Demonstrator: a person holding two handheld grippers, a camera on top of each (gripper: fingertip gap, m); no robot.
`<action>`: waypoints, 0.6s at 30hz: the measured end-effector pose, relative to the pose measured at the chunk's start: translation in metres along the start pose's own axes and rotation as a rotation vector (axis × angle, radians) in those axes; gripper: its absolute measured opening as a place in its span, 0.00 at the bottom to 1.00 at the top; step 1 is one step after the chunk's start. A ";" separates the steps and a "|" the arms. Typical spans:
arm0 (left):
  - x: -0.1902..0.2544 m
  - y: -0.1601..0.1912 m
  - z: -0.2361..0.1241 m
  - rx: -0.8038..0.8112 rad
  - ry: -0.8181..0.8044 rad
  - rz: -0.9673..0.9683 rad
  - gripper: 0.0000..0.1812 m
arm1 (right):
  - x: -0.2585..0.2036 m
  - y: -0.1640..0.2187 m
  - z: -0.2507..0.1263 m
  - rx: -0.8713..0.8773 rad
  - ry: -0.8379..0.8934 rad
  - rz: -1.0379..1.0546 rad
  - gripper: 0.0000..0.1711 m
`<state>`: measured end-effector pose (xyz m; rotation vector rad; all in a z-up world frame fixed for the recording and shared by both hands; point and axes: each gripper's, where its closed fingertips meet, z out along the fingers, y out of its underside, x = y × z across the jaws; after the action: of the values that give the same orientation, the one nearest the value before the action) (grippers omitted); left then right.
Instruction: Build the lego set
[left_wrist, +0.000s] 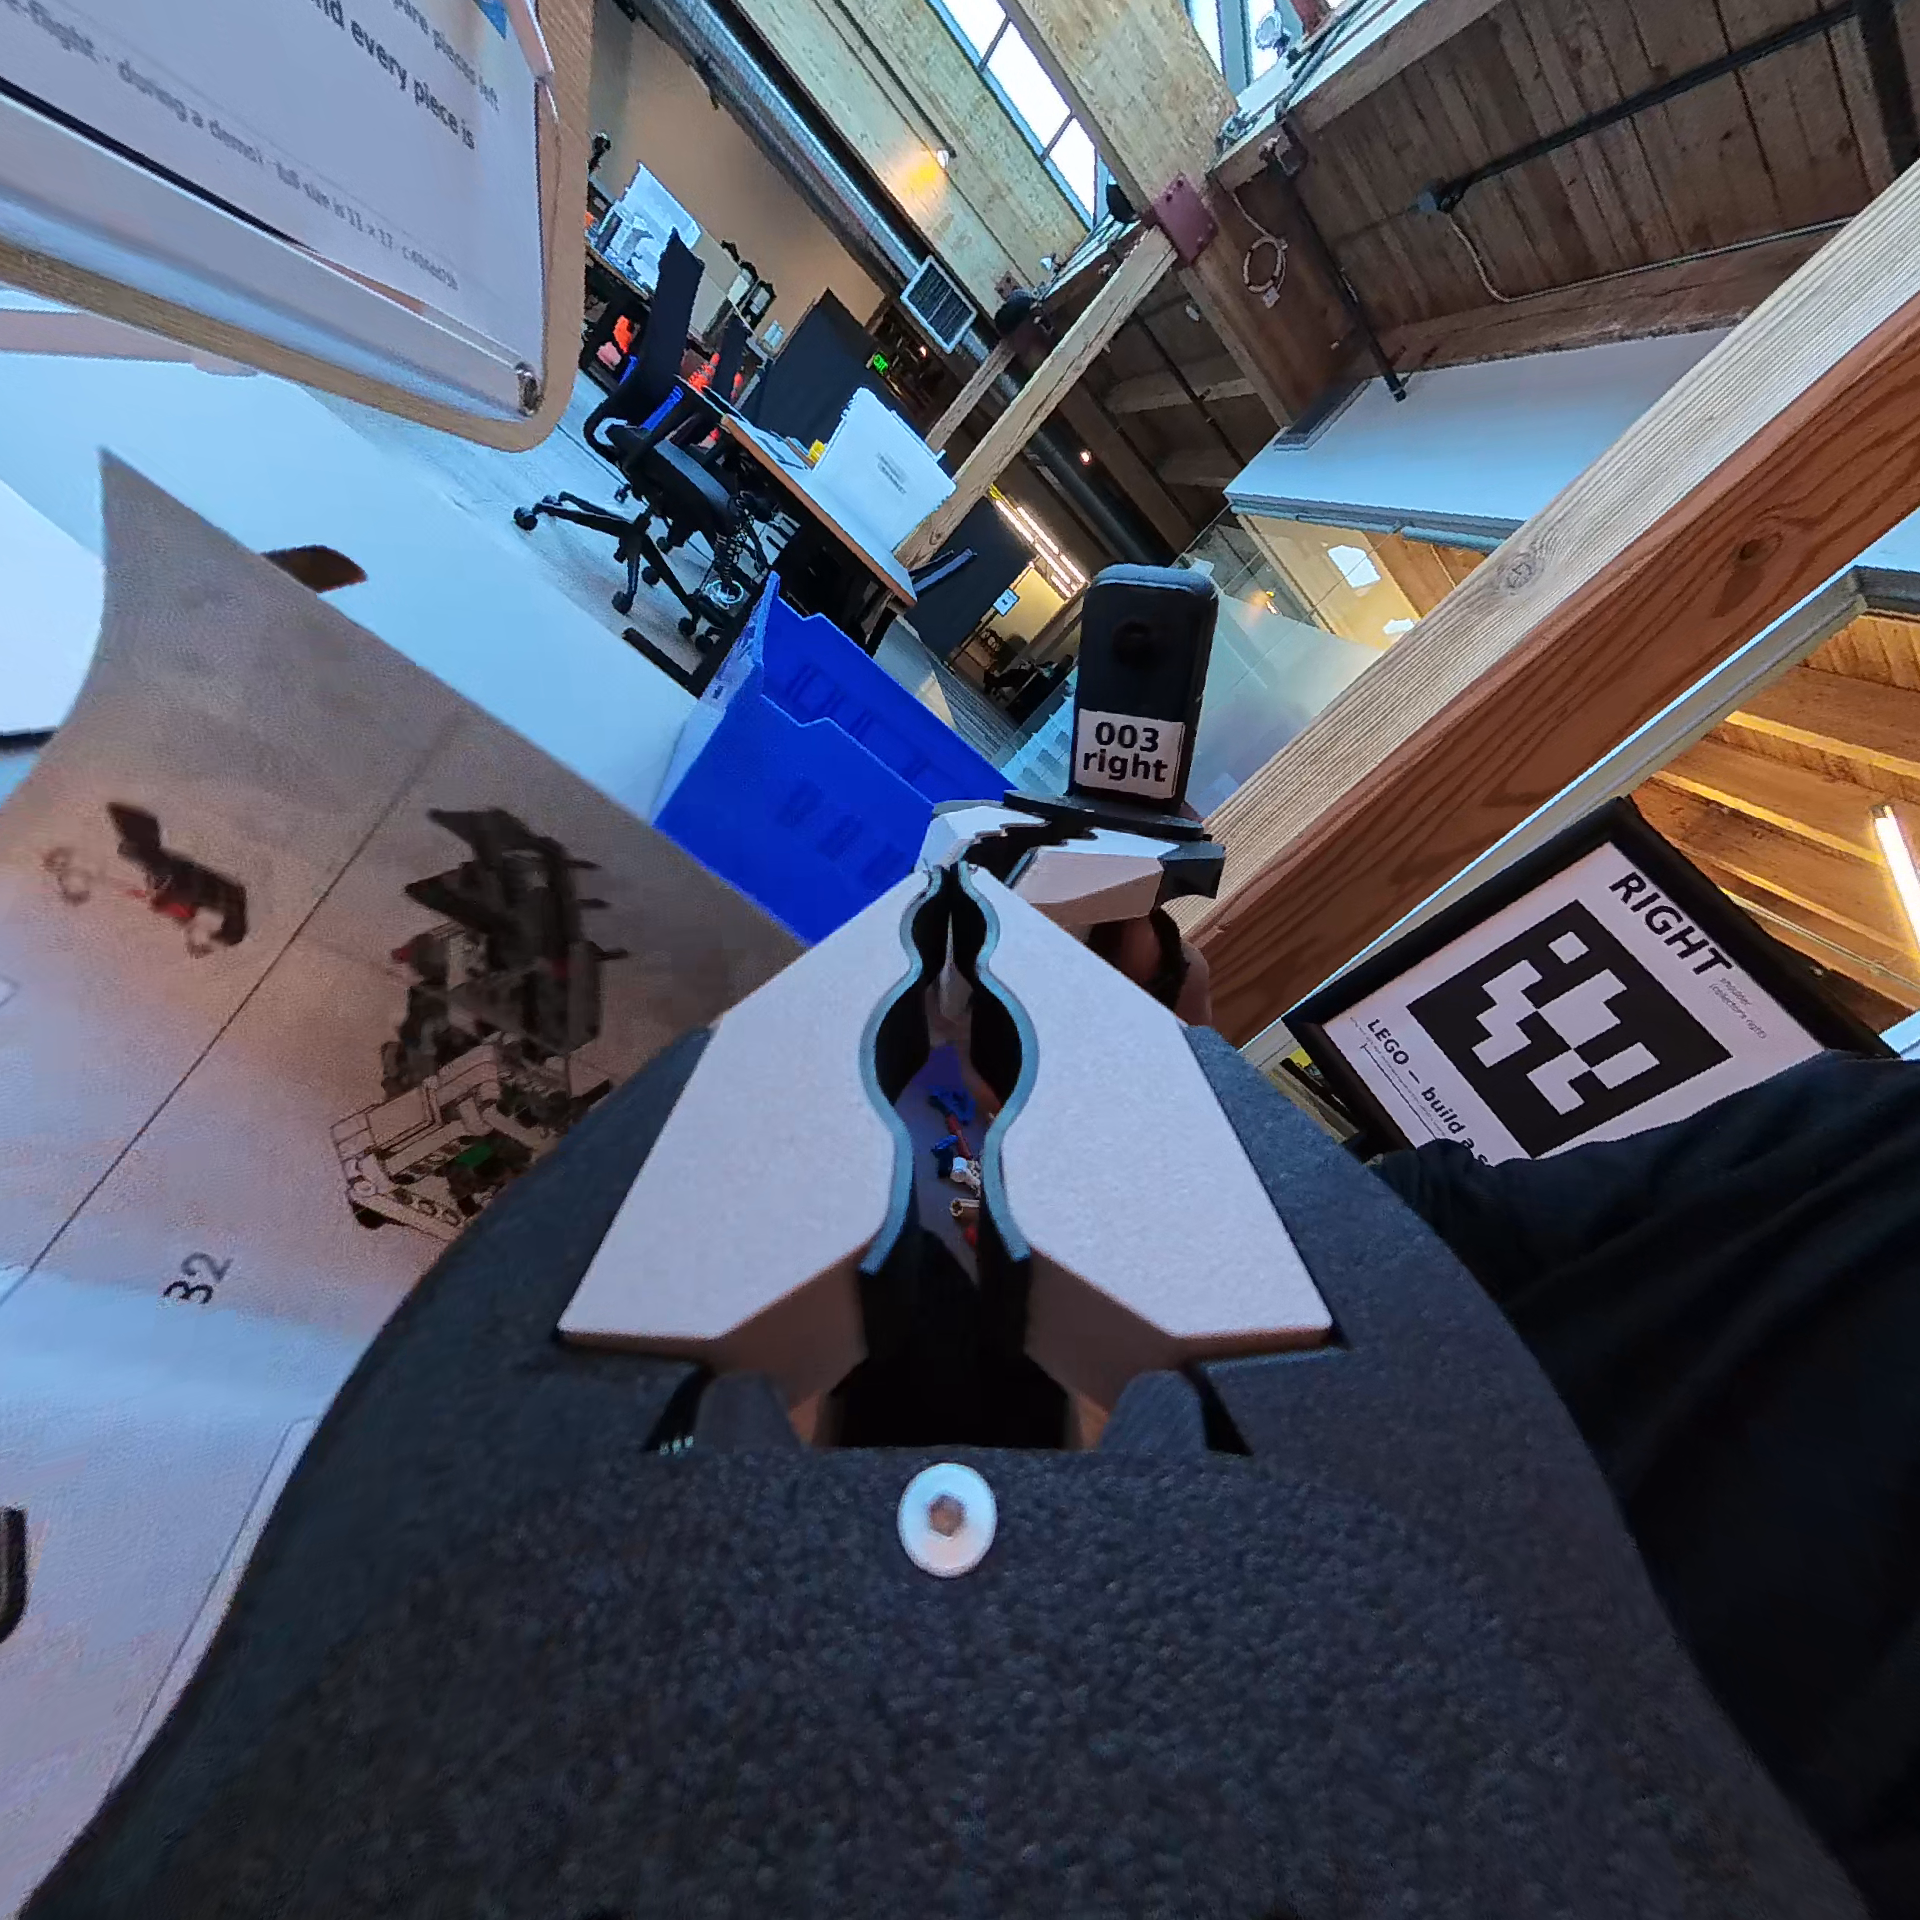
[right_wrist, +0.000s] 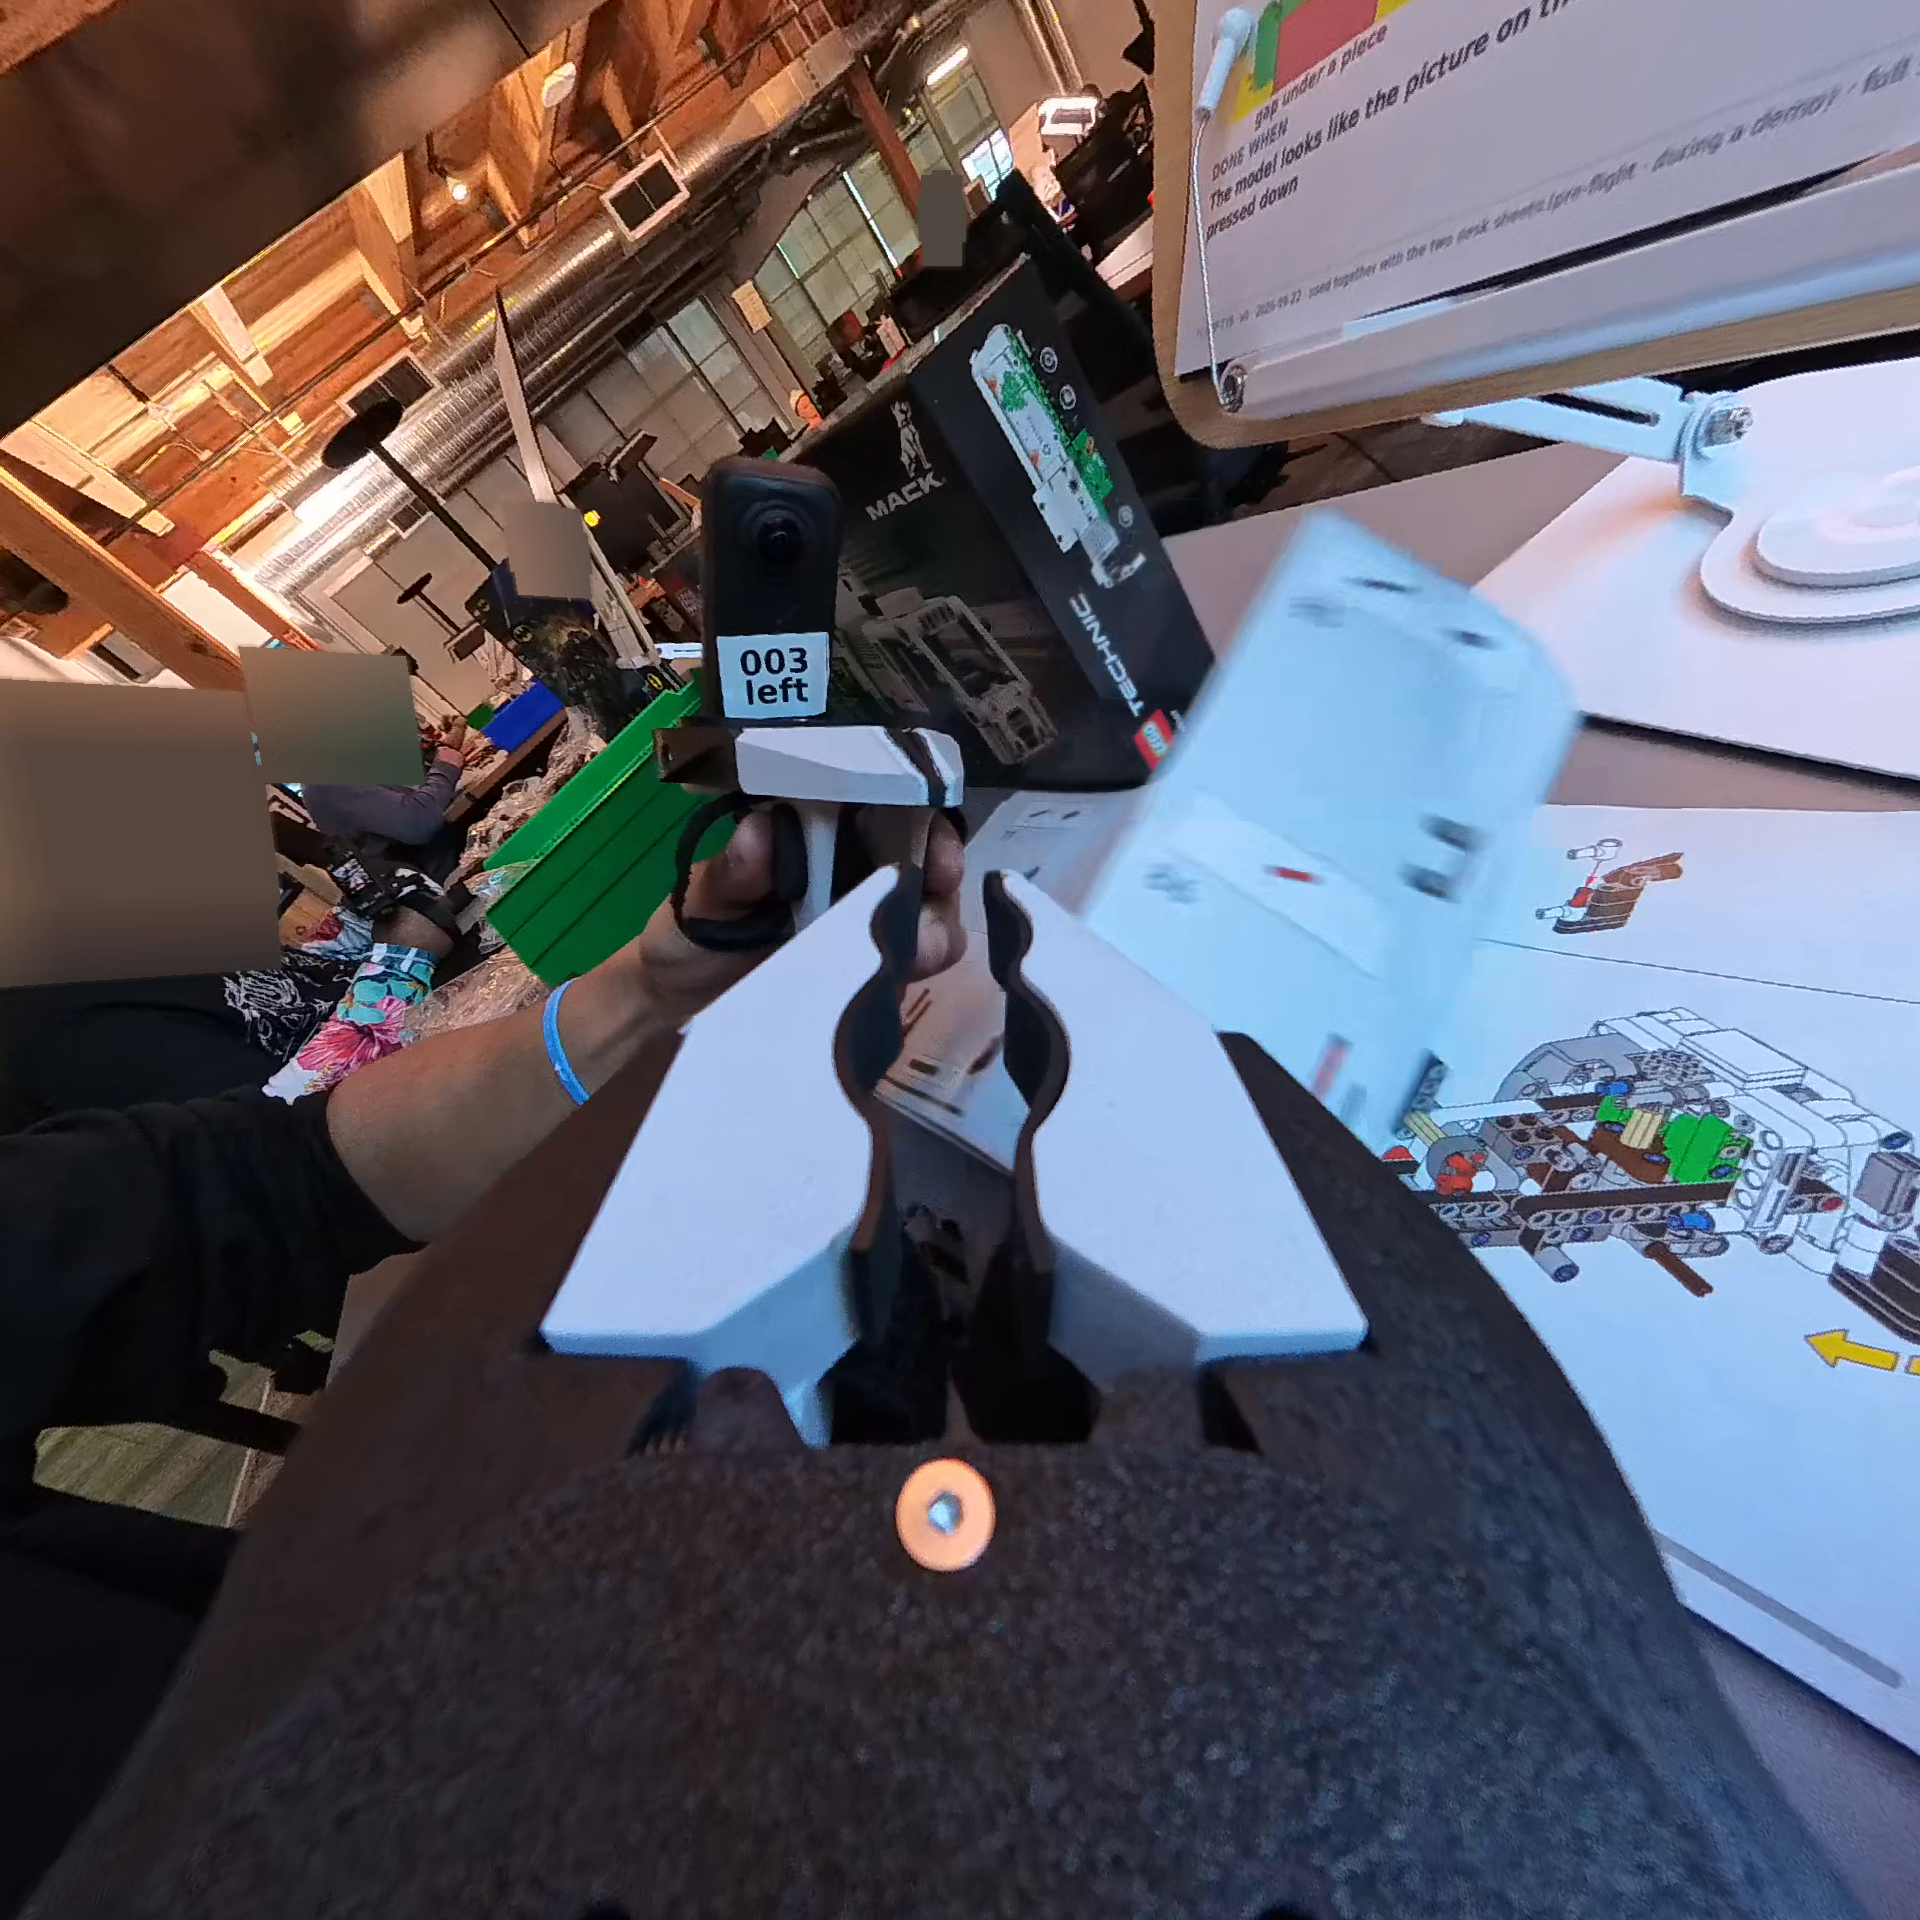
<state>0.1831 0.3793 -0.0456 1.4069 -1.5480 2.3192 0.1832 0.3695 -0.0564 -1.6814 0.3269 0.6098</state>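
Left wrist view: the left gripper (left_wrist: 958, 914) points up and outward, its white fingers (left_wrist: 790, 1132) drawn nearly together, tips almost touching, with nothing clearly gripped between them. Through the narrow gap, small loose lego pieces (left_wrist: 951, 1138) show on a purple surface below. To the left, a manual page (left_wrist: 343, 935) curls upward, printed with a truck drawing. Beyond the fingertips the right gripper (left_wrist: 1049, 862) floats near, carrying a black camera (left_wrist: 1143, 665); whether its fingers are apart I cannot tell from here. A blue bin (left_wrist: 821, 800) stands behind the page, and a framed marker card (left_wrist: 1558, 1029) leans at the right by a wooden beam (left_wrist: 1621, 665).

Right wrist view: the right gripper (right_wrist: 943, 894) has its fingers (right_wrist: 1153, 1132) narrowly apart, holding nothing. Just beyond, a hand (right_wrist: 727, 914) grips the left gripper (right_wrist: 821, 769), seen side-on. The open manual (right_wrist: 1662, 1299) lies on the bench (right_wrist: 1704, 748) at the right, with one blurred page (right_wrist: 1320, 748) lifted in the air near the fingertips. The black lego box (right_wrist: 997, 582) stands farther off, a green bin (right_wrist: 592, 862) to its left.
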 end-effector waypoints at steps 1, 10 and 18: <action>0.000 0.000 0.000 -0.001 0.000 -0.001 0.00 | 0.001 0.001 0.000 -0.002 0.004 -0.003 0.07; -0.058 0.043 0.000 -0.332 -0.462 0.308 0.09 | 0.005 -0.015 -0.026 -0.058 0.283 -0.228 0.15; -0.087 0.094 0.015 -0.824 -0.560 0.678 0.41 | -0.014 -0.044 -0.058 0.000 0.401 -0.364 0.14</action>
<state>0.2018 0.3581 -0.1716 1.4489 -3.0112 1.0864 0.2074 0.3204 -0.0060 -1.8014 0.2932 0.0002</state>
